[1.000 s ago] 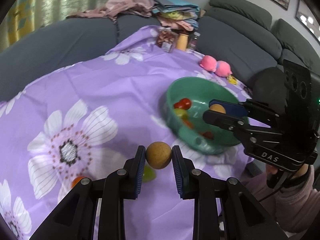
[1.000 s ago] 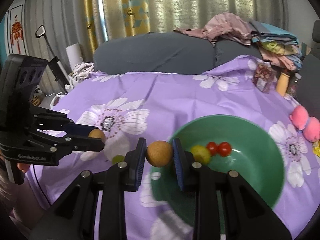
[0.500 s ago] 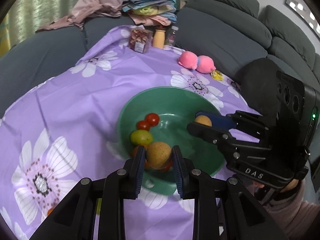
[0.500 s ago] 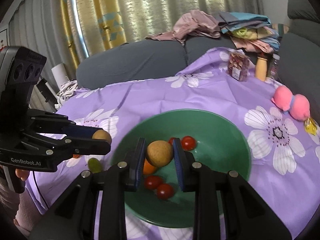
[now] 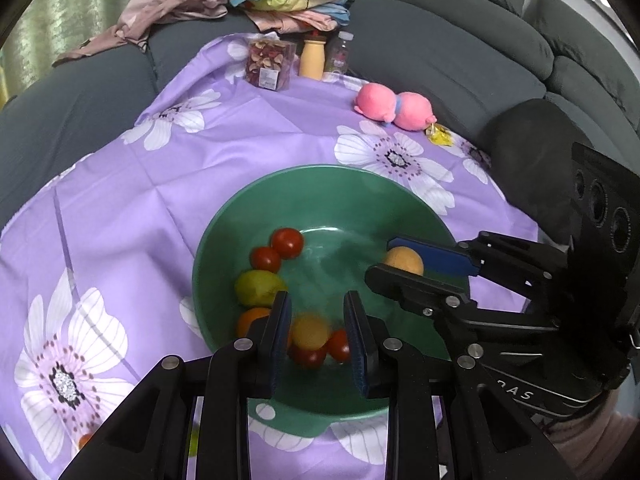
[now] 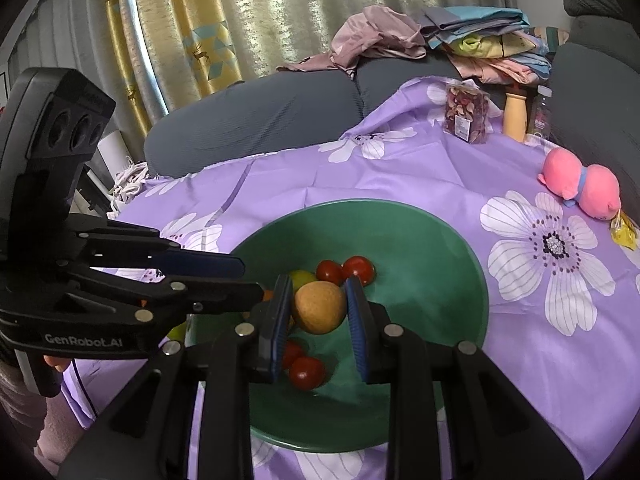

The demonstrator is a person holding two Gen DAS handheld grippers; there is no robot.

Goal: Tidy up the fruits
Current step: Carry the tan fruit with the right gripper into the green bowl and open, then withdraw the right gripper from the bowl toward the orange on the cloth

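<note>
tan round fruit [image 6: 319,307], axisless, gripped

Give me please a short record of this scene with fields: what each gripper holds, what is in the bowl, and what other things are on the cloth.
left gripper: open, over the bowl, holding nothing; a blurred tan fruit is below it
right gripper: shut on a round tan fruit, above the bowl
green bowl: red tomatoes, yellow-green fruit, orange fruit
purple flowered cloth: pink plush toy, snack bag, bottles

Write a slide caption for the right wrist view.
Right gripper holds a tan fruit over the green bowl of tomatoes.
</note>
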